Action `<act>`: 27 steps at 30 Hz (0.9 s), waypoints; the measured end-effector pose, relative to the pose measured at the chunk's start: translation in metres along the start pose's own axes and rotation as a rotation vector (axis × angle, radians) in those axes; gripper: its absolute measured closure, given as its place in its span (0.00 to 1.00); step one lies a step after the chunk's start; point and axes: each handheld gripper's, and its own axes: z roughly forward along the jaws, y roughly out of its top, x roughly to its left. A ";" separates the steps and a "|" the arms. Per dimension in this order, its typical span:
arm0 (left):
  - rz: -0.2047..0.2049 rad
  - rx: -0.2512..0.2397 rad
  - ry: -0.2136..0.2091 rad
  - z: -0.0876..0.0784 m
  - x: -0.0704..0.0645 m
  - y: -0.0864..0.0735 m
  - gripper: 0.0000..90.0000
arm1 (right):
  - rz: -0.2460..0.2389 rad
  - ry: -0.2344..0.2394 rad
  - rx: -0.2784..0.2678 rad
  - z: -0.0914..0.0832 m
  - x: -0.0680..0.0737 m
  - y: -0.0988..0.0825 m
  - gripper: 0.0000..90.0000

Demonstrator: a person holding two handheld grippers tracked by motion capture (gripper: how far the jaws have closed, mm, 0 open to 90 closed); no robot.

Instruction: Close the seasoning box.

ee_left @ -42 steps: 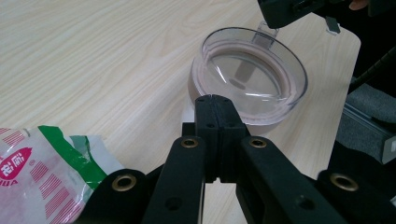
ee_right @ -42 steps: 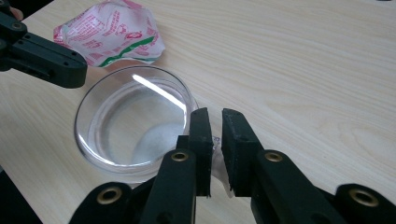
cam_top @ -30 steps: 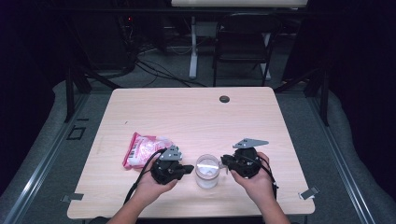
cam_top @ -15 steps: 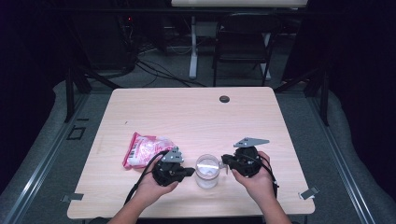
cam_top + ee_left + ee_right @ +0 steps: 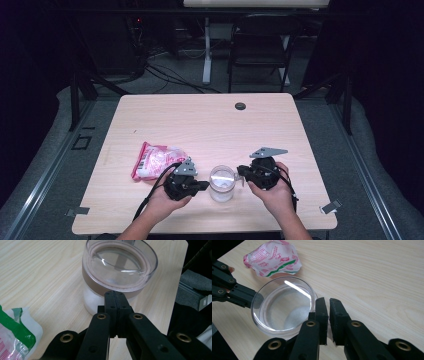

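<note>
- Clear glass jar with a see-through lid and a brown band under the rim [image 5: 222,183], white powder or grains in the bottom, stands upright near the front edge of the pale wood-grain table [image 5: 200,120], between the two grippers.
- Left black two-jaw gripper [image 5: 202,186], held in the person's left hand [image 5: 165,200]: jaws pressed flat together with nothing between them, tips just at the jar's side below the brown band in the left gripper view [image 5: 115,295]; contact with the jar cannot be told.
- Right black two-jaw gripper [image 5: 242,173], held in the right hand [image 5: 275,195]: jaws have just been closing, now a narrow slit stays between them; right gripper view [image 5: 329,302] has the tips at the jar's rim with nothing clearly between the pads, so a grip on the jar cannot be told.
- Crumpled pink, white and green plastic packet [image 5: 156,160] lies flat on the table just beside the left gripper, apart from the jar.
- Small dark round cap [image 5: 240,106] sits near the table's far edge, well apart from everything else.
</note>
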 end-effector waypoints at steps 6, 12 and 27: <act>0.004 -0.014 -0.005 0.000 -0.002 0.001 1.00 | 0.000 0.000 0.001 0.000 0.000 0.000 0.95; 0.009 -0.022 -0.009 -0.002 -0.003 0.002 1.00 | 0.008 0.000 -0.008 0.001 0.000 -0.001 0.94; 0.004 -0.058 -0.014 -0.004 -0.003 0.015 0.98 | -0.061 0.031 -0.026 -0.019 0.015 -0.001 0.82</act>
